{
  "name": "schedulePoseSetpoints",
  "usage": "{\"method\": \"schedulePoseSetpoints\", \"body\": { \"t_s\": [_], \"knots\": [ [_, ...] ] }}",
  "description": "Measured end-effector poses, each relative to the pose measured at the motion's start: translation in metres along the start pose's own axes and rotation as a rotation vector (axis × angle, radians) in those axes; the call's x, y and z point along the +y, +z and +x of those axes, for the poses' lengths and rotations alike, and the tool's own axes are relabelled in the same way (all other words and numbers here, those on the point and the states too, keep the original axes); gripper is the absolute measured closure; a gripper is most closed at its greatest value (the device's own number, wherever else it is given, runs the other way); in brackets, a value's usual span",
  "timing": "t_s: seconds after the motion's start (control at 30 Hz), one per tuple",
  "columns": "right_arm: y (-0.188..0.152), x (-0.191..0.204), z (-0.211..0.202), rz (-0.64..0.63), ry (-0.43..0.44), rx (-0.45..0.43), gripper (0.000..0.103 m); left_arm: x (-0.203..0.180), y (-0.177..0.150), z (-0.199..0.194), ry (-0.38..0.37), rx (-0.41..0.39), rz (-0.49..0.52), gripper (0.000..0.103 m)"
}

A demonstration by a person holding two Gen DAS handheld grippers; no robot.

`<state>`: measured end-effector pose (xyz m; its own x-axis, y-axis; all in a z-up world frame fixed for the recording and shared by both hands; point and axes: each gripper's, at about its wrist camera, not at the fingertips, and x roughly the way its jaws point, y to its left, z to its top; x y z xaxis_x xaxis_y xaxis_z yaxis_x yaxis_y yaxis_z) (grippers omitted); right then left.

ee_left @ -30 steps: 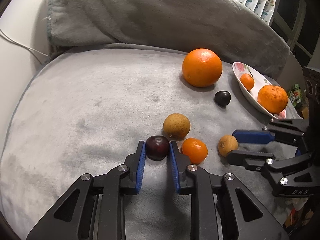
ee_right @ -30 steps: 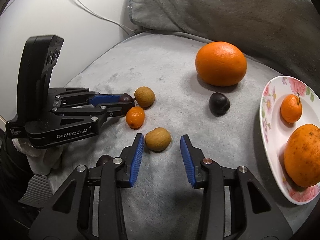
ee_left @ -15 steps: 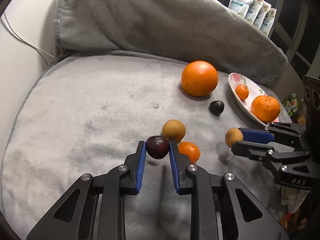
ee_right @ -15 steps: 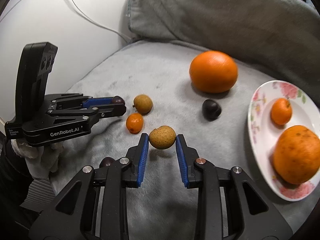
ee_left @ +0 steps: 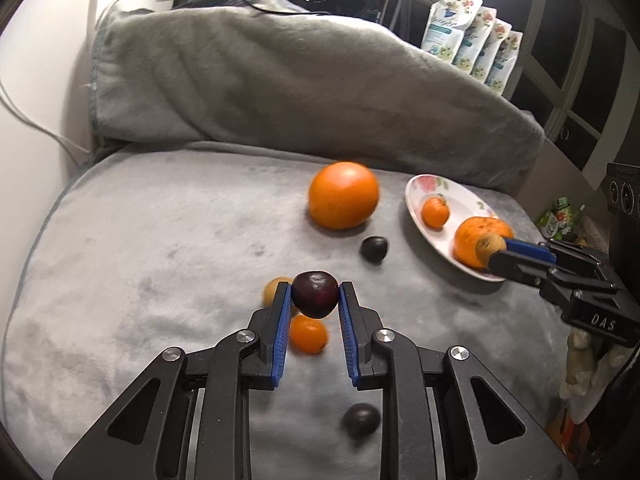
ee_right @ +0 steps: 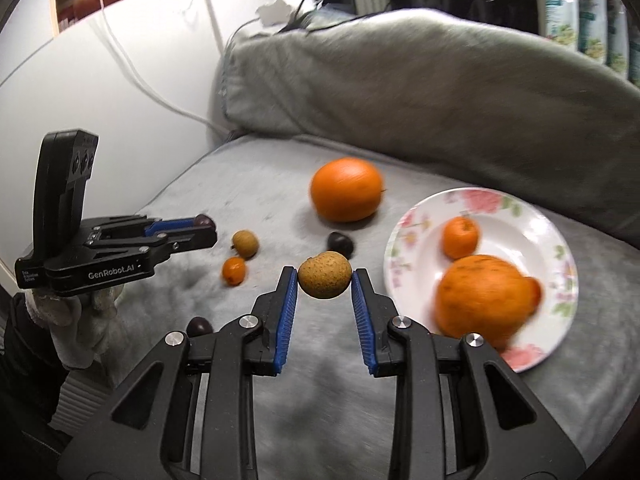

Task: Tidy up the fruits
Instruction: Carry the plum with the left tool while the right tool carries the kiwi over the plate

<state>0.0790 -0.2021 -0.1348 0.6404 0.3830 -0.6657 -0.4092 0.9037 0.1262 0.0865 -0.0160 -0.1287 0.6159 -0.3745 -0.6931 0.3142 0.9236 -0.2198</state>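
Observation:
My left gripper (ee_left: 314, 295) is shut on a dark red plum (ee_left: 315, 294) and holds it above the grey cushion; it also shows in the right wrist view (ee_right: 202, 226). My right gripper (ee_right: 325, 280) is shut on a small brown fruit (ee_right: 325, 275), lifted near the left rim of the floral plate (ee_right: 552, 236); it shows in the left wrist view (ee_left: 490, 249) at the plate (ee_left: 468, 200). The plate holds a mandarin (ee_right: 460, 237) and a rough orange (ee_right: 482, 300).
On the cushion lie a big orange (ee_left: 343, 195), a dark plum (ee_left: 374, 248), a second brown fruit (ee_right: 245, 243), a small mandarin (ee_left: 307, 334) and another dark plum (ee_left: 361, 420). A folded grey blanket (ee_left: 280, 80) rises behind. Pouches (ee_left: 472, 36) stand at the far right.
Both grippers have risen with their fruit. The right one closed on the brown fruit and carried it right, toward the plate. The left one lifted the plum off the cushion.

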Motion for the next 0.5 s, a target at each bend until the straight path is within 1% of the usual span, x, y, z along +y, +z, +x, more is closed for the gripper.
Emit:
{"method": "schedulePoseSetpoints", "body": {
  "t_s": [0.17, 0.5],
  "knots": [
    [0.002, -0.020, -0.019, 0.035, -0.043, -0.040, 0.074, -0.013, 0.004, 0.002, -0.028, -0.008, 0.010, 0.081],
    [0.000, -0.055, -0.044, 0.095, -0.108, -0.078, 0.074, -0.044, 0.019, 0.008, -0.065, -0.029, 0.051, 0.081]
  ]
}}
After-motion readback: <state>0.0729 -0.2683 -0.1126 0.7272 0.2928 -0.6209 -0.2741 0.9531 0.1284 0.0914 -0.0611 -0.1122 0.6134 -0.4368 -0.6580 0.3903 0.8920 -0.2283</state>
